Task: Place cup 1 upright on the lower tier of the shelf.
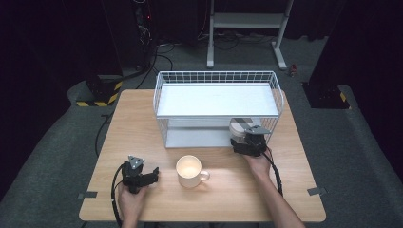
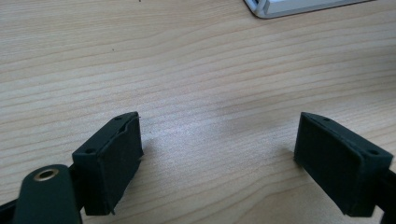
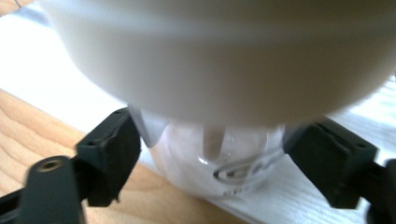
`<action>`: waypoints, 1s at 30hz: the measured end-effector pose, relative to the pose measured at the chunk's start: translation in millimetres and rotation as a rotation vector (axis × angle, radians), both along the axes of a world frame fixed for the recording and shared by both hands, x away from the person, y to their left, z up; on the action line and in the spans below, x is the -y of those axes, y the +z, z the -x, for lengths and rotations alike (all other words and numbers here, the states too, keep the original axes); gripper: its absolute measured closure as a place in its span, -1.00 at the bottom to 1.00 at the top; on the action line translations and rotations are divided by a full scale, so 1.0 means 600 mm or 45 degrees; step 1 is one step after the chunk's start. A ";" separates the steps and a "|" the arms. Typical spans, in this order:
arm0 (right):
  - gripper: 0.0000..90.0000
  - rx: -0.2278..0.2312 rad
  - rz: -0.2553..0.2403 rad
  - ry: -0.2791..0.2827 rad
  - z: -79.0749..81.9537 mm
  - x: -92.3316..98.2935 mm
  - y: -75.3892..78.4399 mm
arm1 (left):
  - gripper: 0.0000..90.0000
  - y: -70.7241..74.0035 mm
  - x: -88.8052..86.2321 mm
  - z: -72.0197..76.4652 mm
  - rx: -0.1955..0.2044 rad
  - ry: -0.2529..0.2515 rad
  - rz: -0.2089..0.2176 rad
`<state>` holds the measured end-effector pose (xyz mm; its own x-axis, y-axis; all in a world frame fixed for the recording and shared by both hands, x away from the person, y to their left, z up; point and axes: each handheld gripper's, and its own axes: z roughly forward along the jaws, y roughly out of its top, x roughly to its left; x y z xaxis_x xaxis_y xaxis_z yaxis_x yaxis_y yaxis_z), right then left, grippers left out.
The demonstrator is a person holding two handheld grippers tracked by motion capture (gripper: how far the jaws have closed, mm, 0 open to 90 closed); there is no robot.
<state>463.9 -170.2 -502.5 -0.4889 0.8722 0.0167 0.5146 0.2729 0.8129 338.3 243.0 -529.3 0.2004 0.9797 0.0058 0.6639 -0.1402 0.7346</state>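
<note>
At rack (image 1: 216,76) front – right tongs (image 1: 242,140) clamp upright cup (image 1: 237,127) | left tongs (image 1: 151,176) apart over table (image 1: 142,123).

Overhead light brightens the bench (image 1: 142,114) while the room around is near black. The mug (image 1: 189,172) glares inside. In the right gripper view a close white object (image 3: 224,60) is blurred; jaws cast soft shadows.

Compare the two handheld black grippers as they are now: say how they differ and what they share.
The left gripper has nothing but bare wooden table between its jaws; the right gripper has a white, clear-bottomed container between its jaws. The left gripper sits at the table's front left, beside the cream mug; the right gripper reaches into the white wire rack's lower shelf. Both are black with two jaws.
</note>
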 end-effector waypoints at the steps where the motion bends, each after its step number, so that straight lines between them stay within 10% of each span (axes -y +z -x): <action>1: -0.56 0.007 0.007 0.003 0.002 0.001 -0.002 | -0.66 0.000 0.000 0.000 0.000 0.000 0.000; 30: -0.08 -0.013 0.009 -0.059 -0.004 0.007 -0.017 | -0.66 0.000 0.000 0.000 -0.001 0.000 0.000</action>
<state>466.2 -174.3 -512.5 -0.4479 0.8940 0.0152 0.5352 0.2544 0.8055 338.3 243.1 -529.3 0.2004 0.9797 0.0055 0.6642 -0.1400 0.7344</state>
